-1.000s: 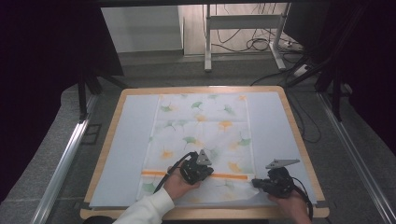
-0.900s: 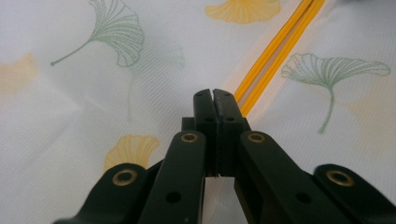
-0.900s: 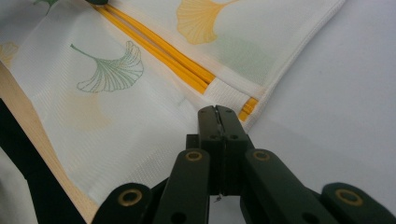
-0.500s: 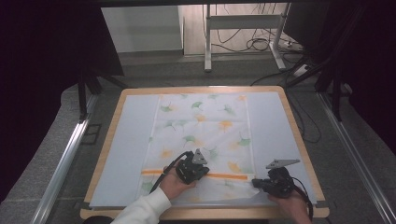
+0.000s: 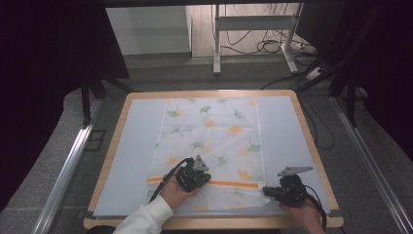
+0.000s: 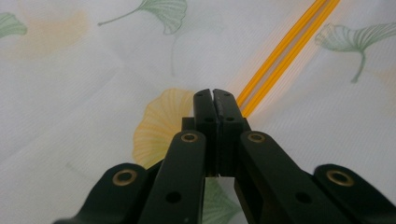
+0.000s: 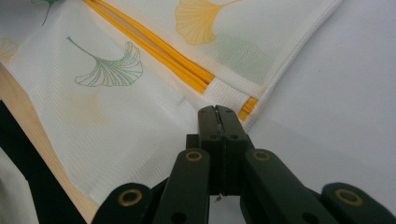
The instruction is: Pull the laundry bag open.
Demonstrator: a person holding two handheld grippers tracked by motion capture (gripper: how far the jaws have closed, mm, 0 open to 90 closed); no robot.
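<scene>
A white mesh bag (image 5: 212, 141) printed with green and yellow ginkgo leaves lies flat on the pale mat (image 5: 131, 146) of a wood-rimmed table (image 5: 109, 161), a little right of the mat's middle, its far edge near the table's far rim and its near edge close to the near rim. An orange zip (image 5: 234, 184) runs across it close to the near end. In the high view the left gripper (image 5: 194, 176) sits on the bag right at the zip, with the hand (image 5: 175, 192) and a white sleeve (image 5: 146, 219) rising from the bottom edge; the gripper body and hand cover that stretch of the zip, so the slider cannot be made out. In the left gripper view the two black jaws stand closed together, tips just beside the zip (image 6: 280, 51) over a yellow leaf; whether they pinch any mesh or a pull tab cannot be told, since the tips hide what lies under them. The right gripper (image 5: 272, 191) rests at the bag's near right corner, its hand (image 5: 304, 217) cut off by the frame's bottom. In the right gripper view its jaws are also closed, tips against the bag's white hem (image 7: 233, 93) where the zip ends; a grip on the cloth looks likely, but the contact is hidden behind the jaws. No writing or label can be read on bag, mat or grippers. Beyond the table, the floor cables are too small to tell apart.
</scene>
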